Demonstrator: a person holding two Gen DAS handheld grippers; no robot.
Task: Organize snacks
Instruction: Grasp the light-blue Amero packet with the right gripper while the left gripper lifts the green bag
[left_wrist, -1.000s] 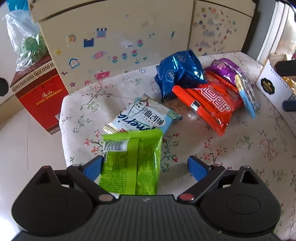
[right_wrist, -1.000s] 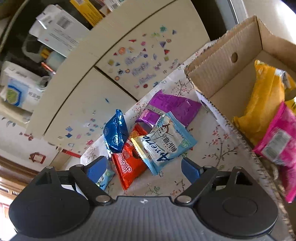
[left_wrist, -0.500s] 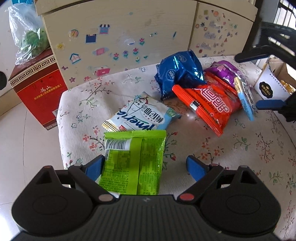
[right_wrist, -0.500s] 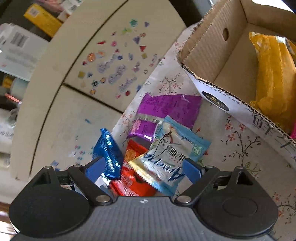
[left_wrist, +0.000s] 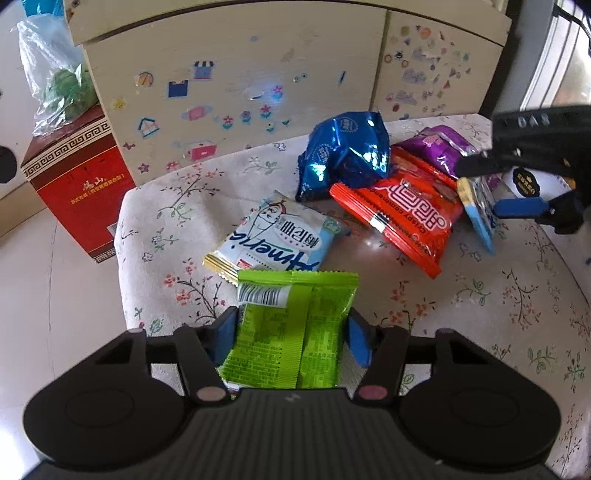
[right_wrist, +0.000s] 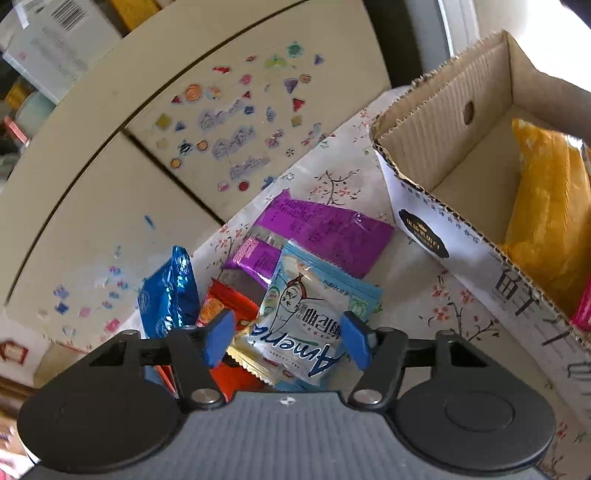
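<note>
The left gripper (left_wrist: 291, 334) is closing its fingers against the side edges of the green packet (left_wrist: 291, 328), lying just in front of the cardboard box (right_wrist: 461, 229)'s neighbouring pile. The right gripper (right_wrist: 286, 338) is narrowing around the pale blue packet (right_wrist: 306, 328); whether its fingers are touching is unclear. Both packets look light, crinkly and slippery, so edge grips seem best.

setting: looked like a home, lived-in room
cabinet (left_wrist: 236, 74): cream doors across top of frame, covered in kids' stickers (right_wrist: 236, 147)
table (left_wrist: 517, 295): had a floral cloth
floor (left_wrist: 55, 314): pale tile, lower left
clutter: red gift box (left_wrist: 77, 184) upper left, bagged greens (left_wrist: 62, 81) on it
</note>
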